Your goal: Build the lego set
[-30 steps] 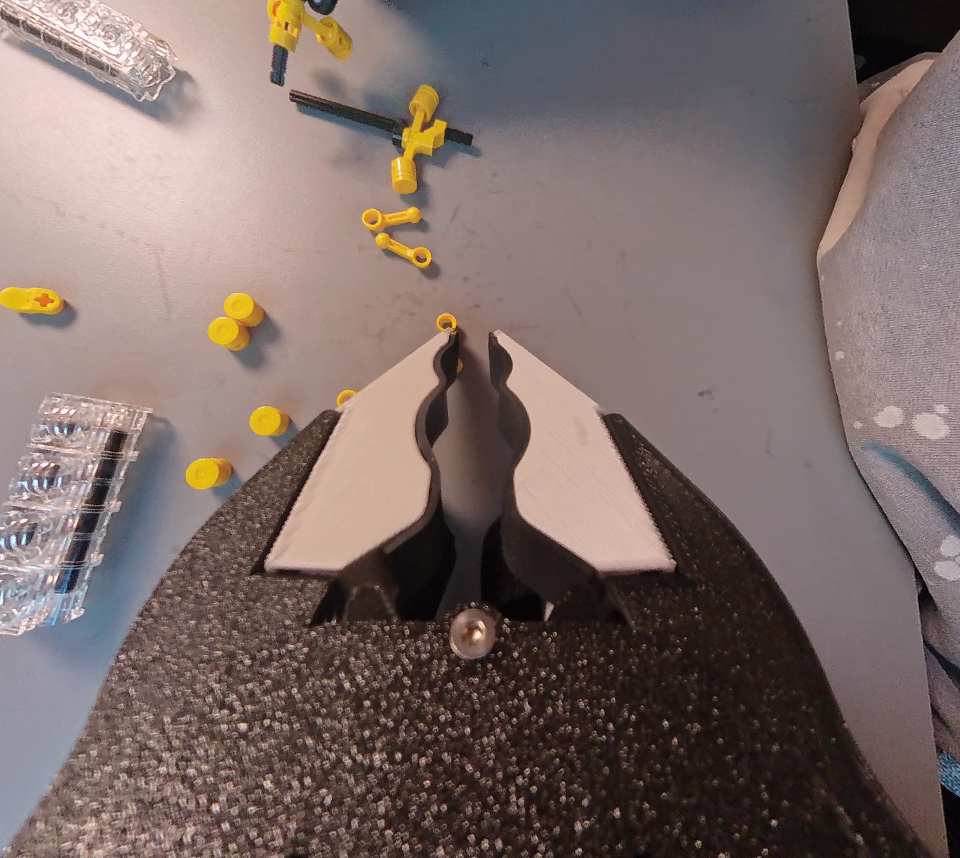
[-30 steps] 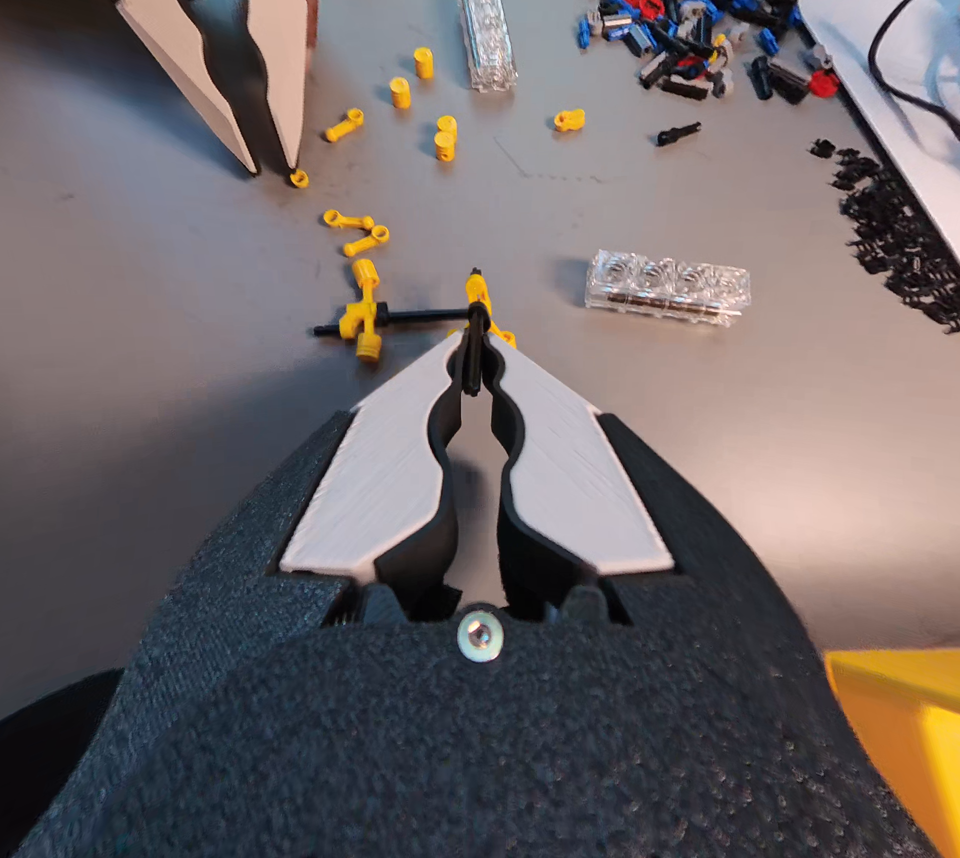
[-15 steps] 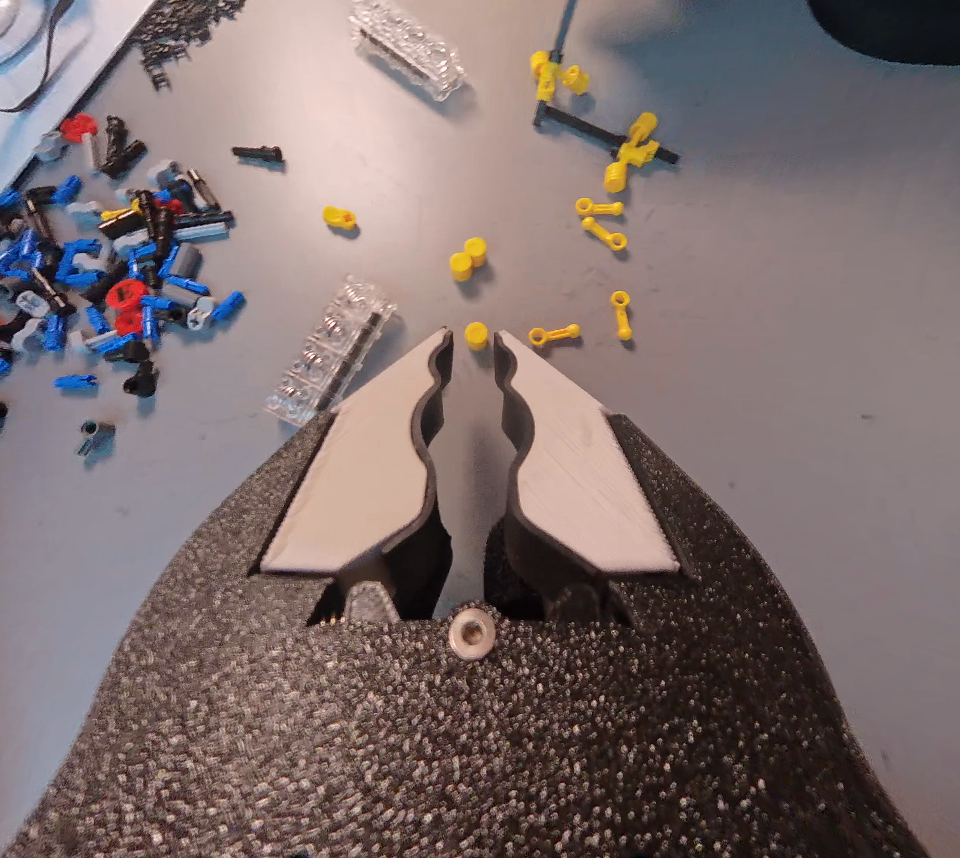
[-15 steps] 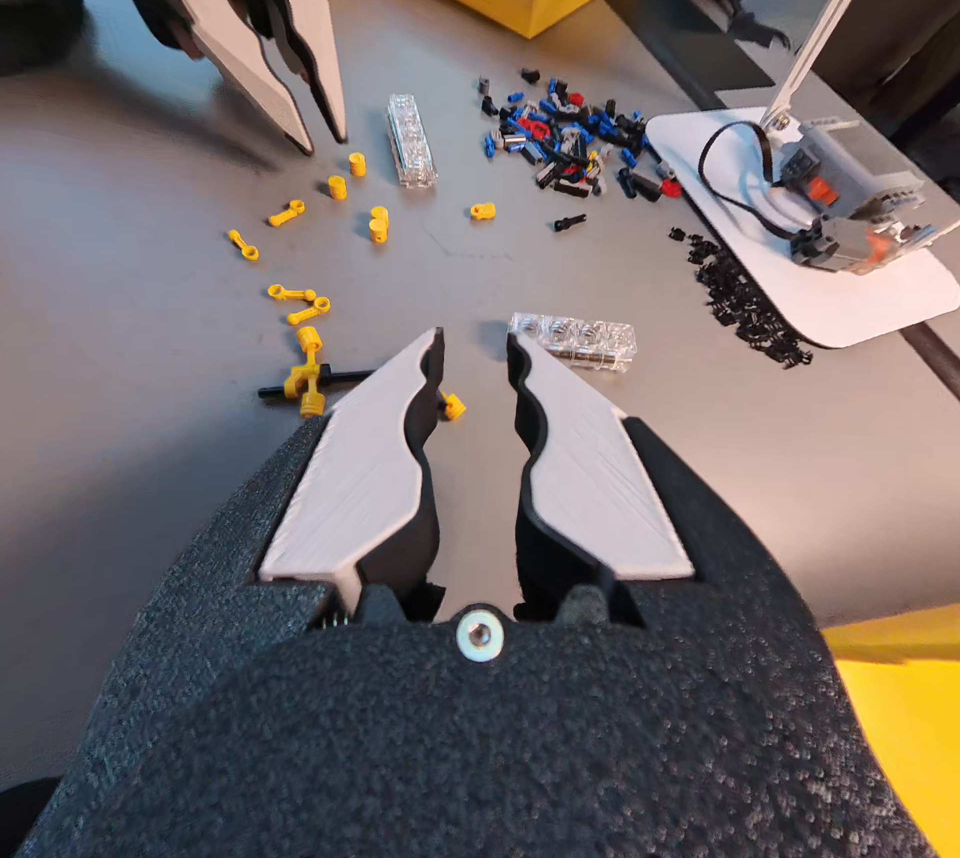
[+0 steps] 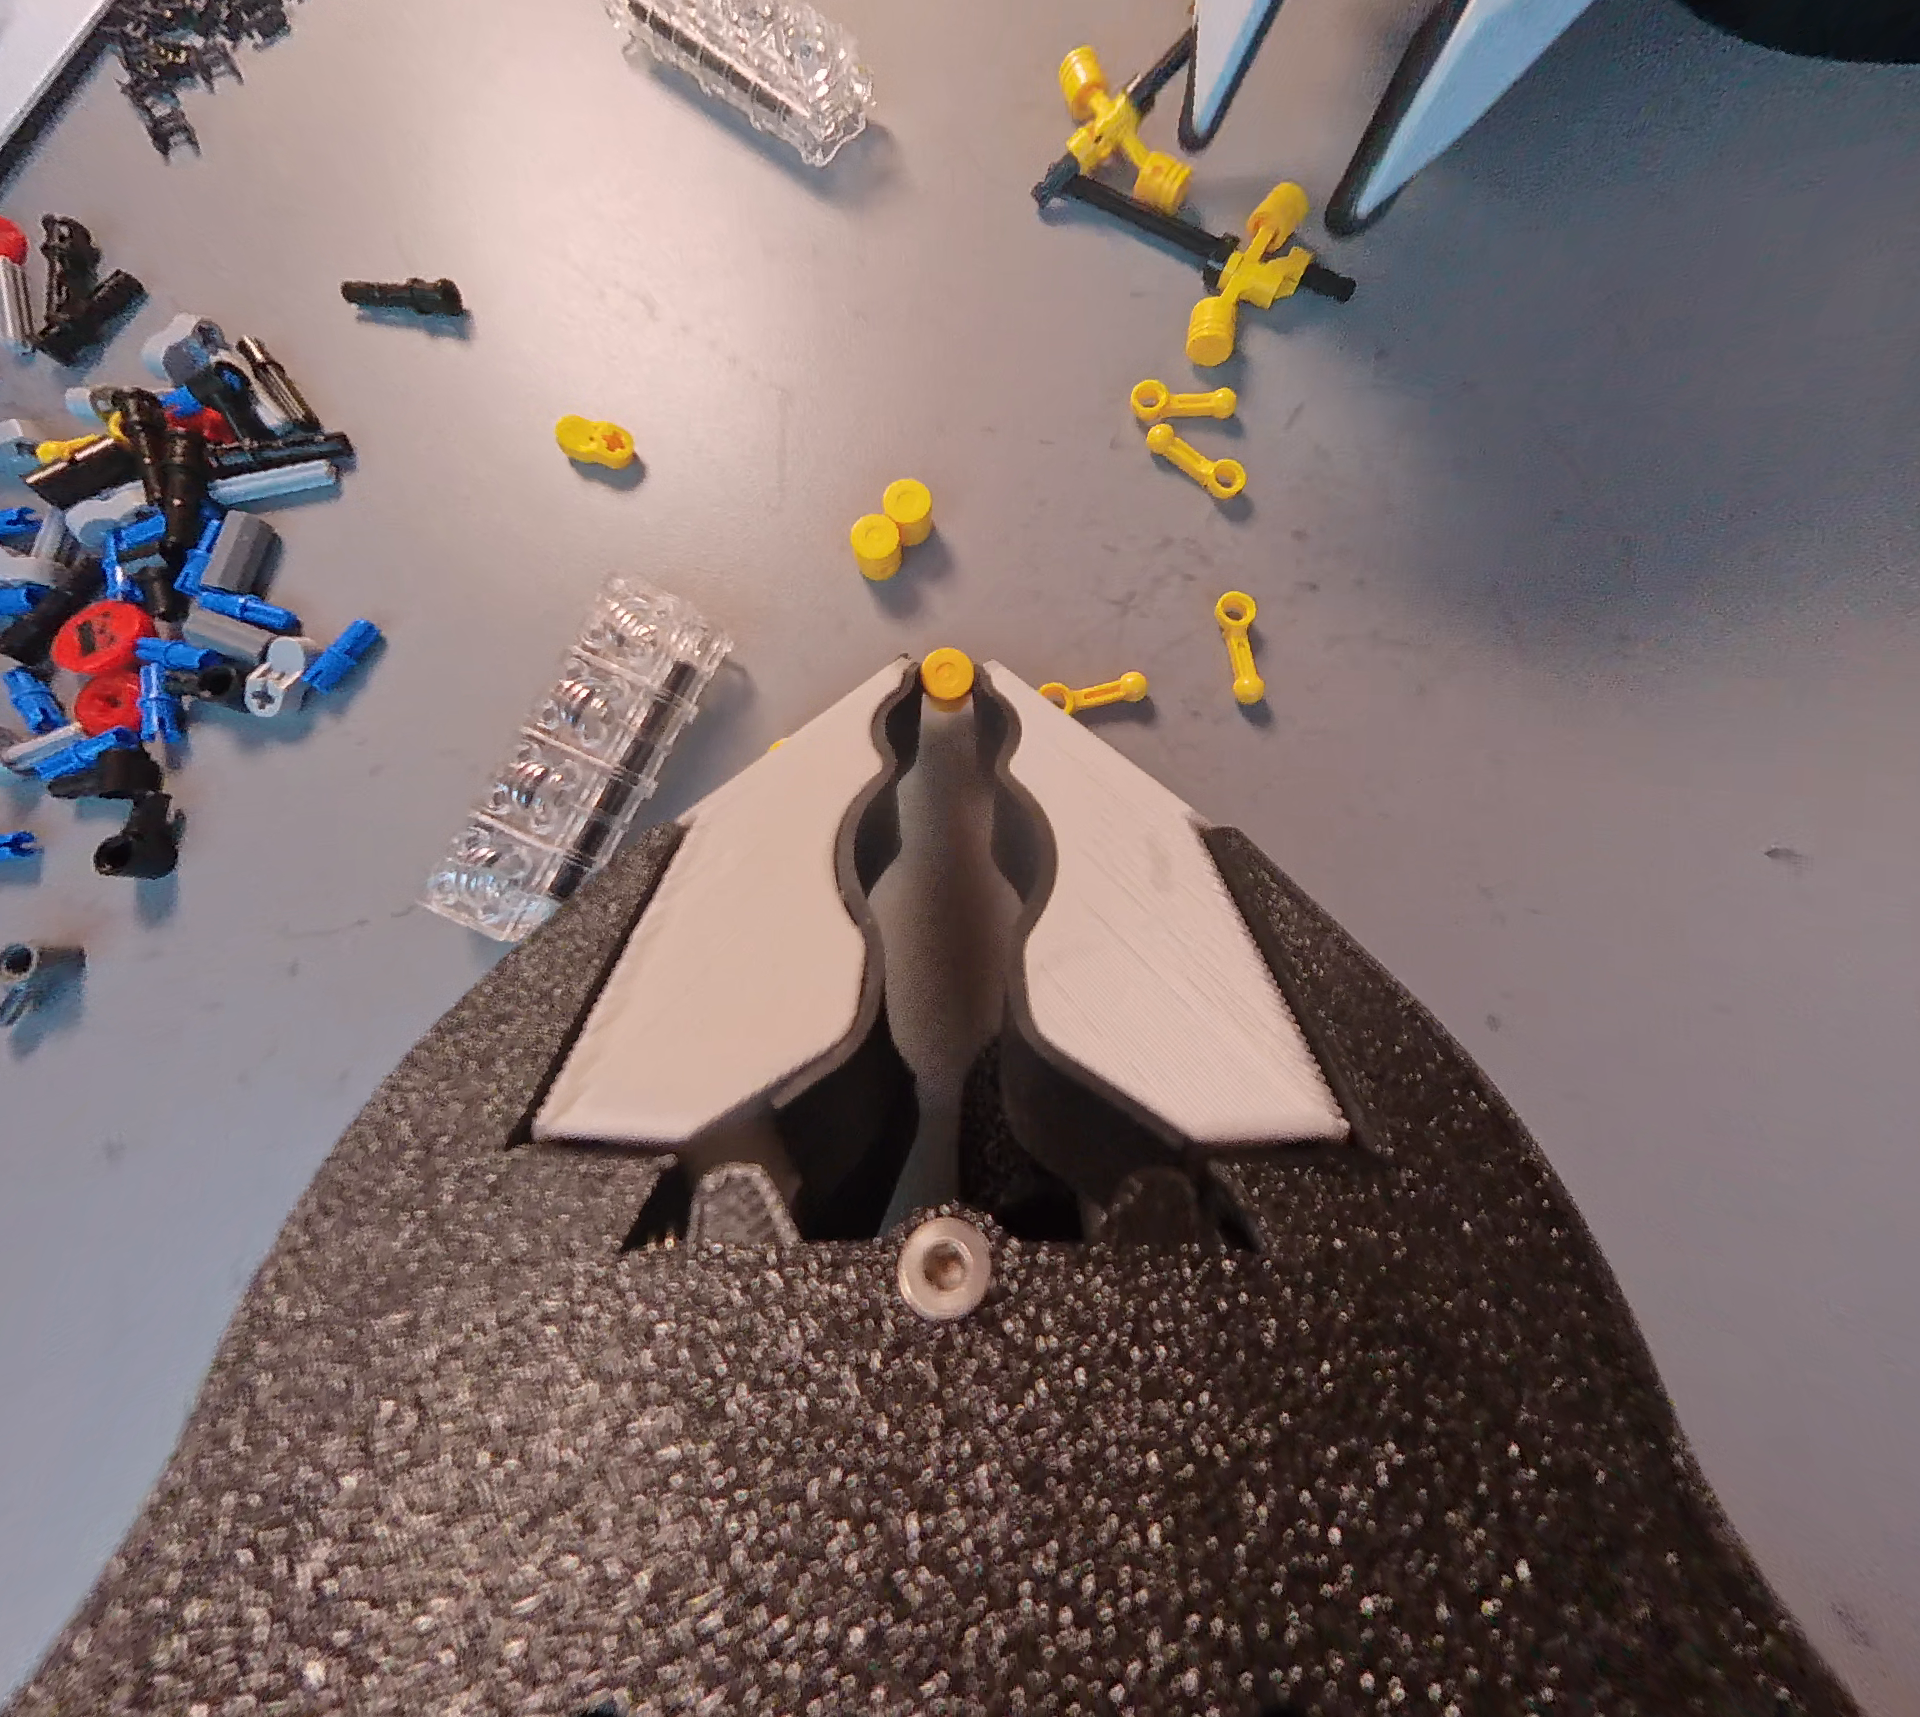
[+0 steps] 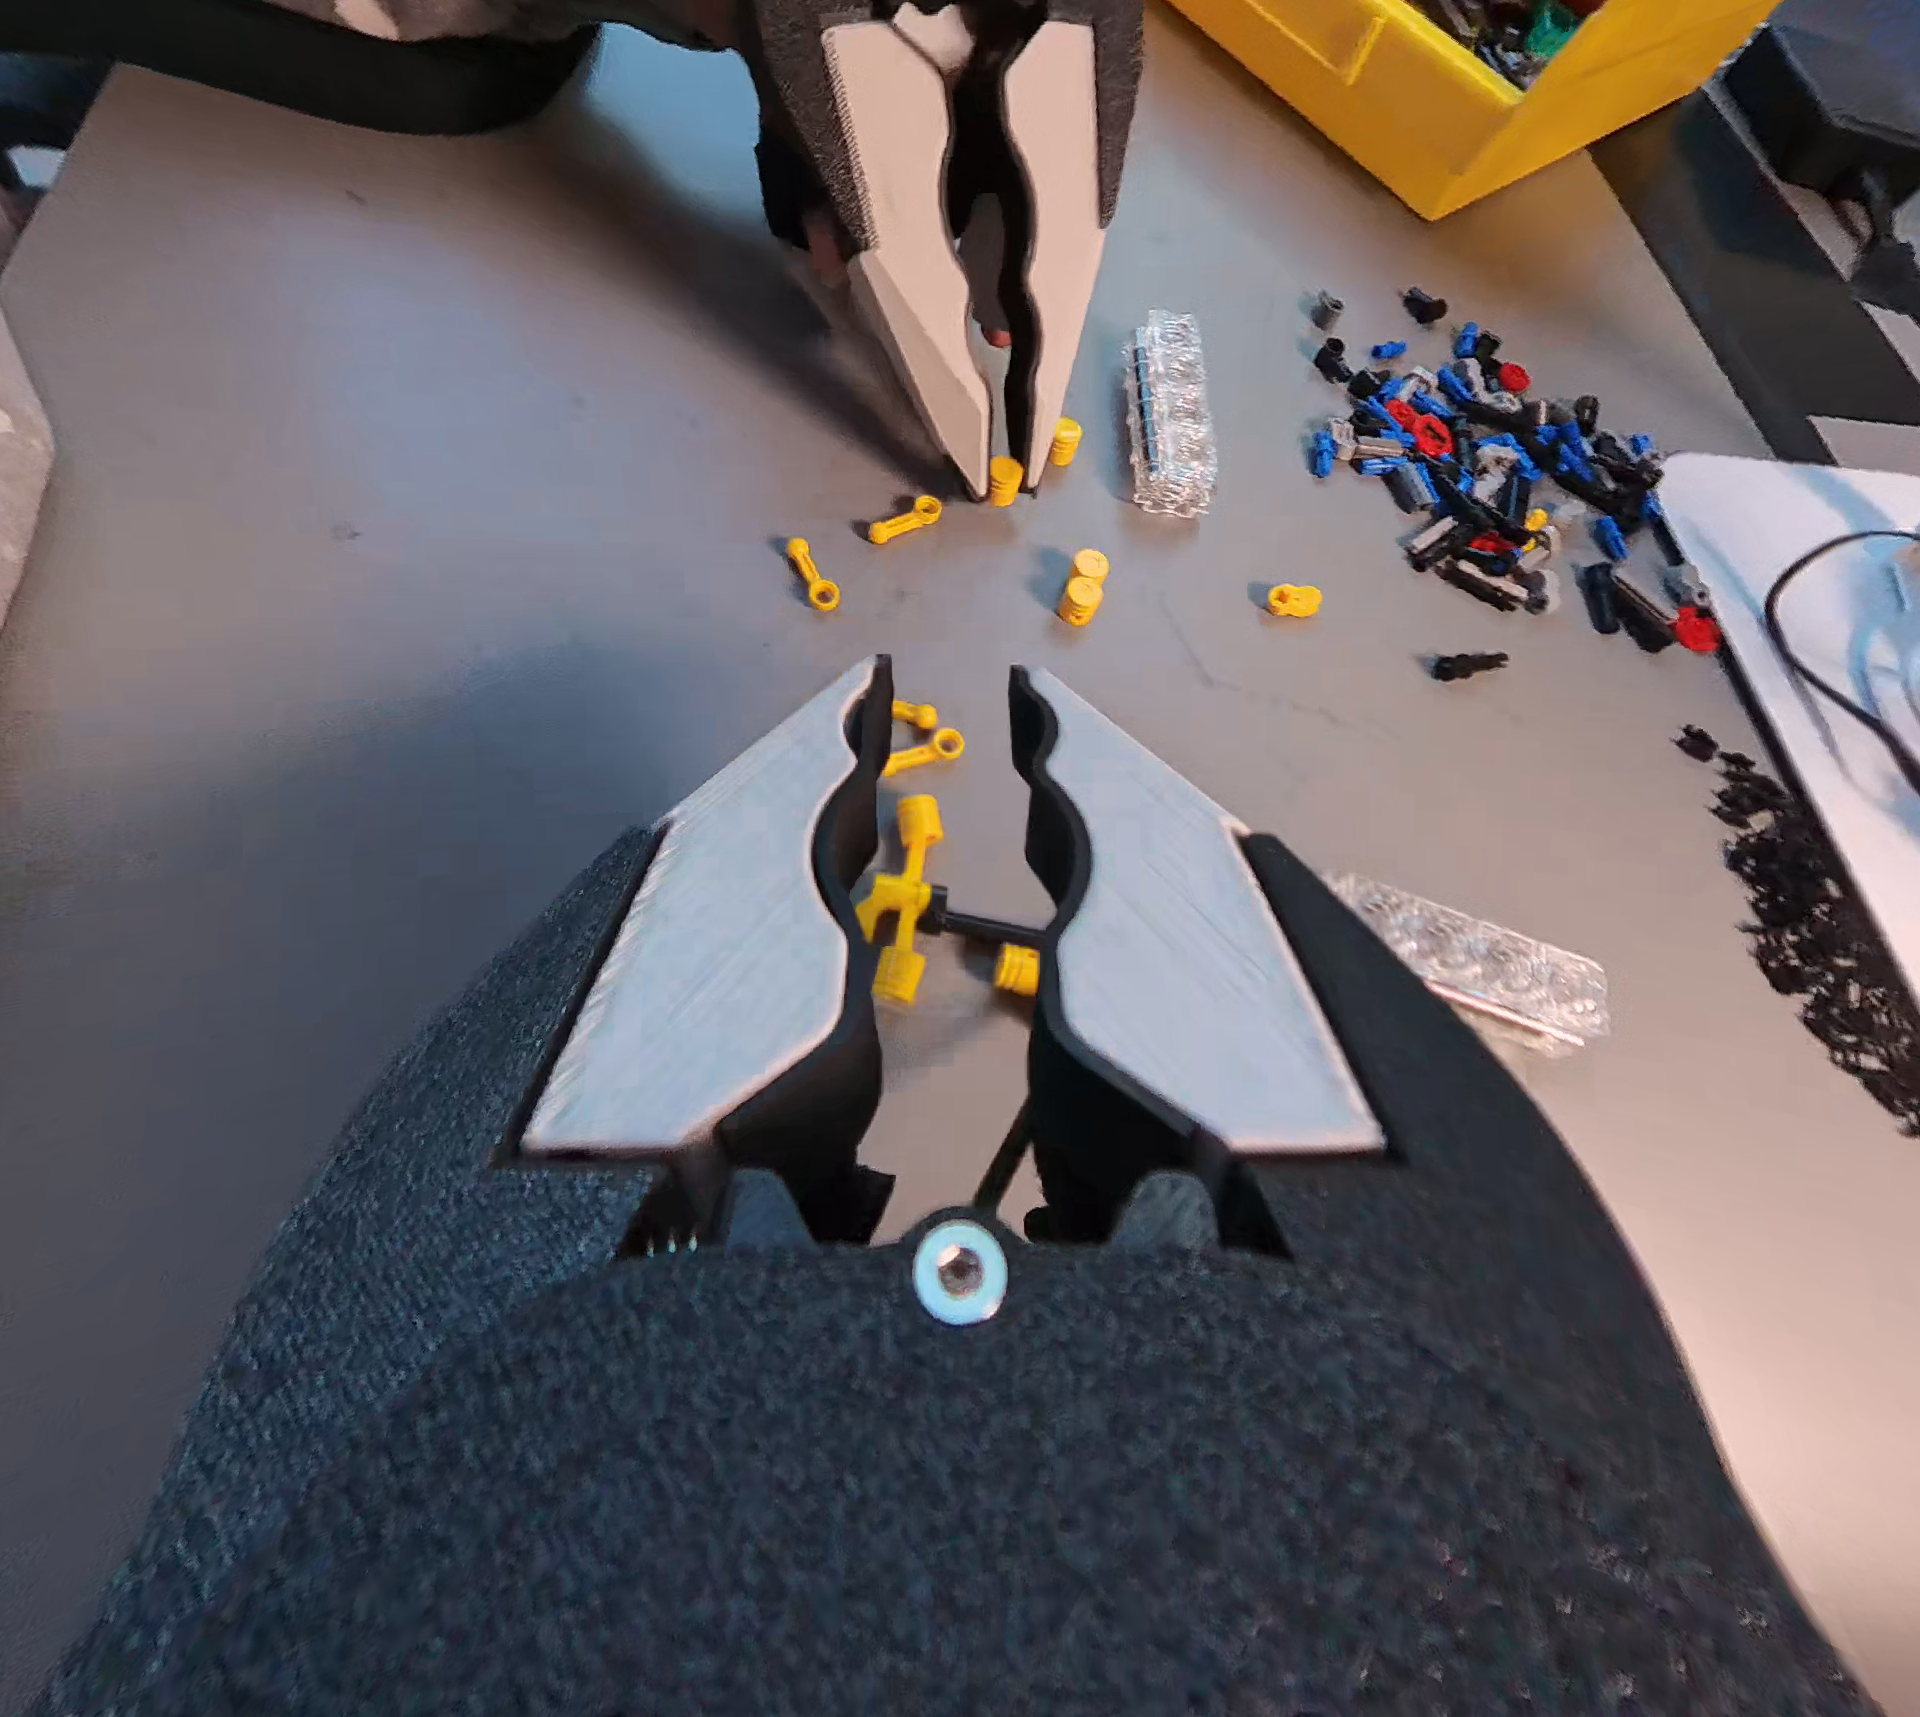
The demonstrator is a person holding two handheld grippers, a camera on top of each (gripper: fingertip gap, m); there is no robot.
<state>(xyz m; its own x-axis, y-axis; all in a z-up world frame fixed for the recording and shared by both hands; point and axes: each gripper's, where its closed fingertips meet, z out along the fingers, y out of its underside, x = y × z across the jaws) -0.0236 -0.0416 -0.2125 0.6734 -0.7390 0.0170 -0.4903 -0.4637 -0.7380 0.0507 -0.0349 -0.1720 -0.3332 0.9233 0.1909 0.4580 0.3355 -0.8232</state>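
My left gripper (image 5: 943, 672) is down on the grey table, its fingertips closed on a small yellow cylinder (image 5: 948, 675). The right wrist view shows the same grip (image 6: 1003, 478) from the front. My right gripper (image 6: 948, 666) is open and empty. It hovers over a black axle with yellow pistons (image 6: 902, 924), which lies on the table between its fingers. In the left wrist view the right gripper (image 5: 1273, 181) stands just beyond that axle assembly (image 5: 1247, 275).
Loose yellow rods (image 5: 1195, 462) and a pair of yellow cylinders (image 5: 891, 529) lie between the grippers. There are two clear blocks (image 5: 582, 763) (image 5: 738, 31), a pile of blue, black and red parts (image 6: 1496, 472), a heap of black pins (image 6: 1808, 898), a yellow bin (image 6: 1455, 5) and a white board (image 6: 1787, 587). My right fingertips sit around 9 cm from my left ones.
My right gripper let go of the axle piece, opened and pulled back over the assembly. My left gripper moved to a yellow cylinder and closed on it.
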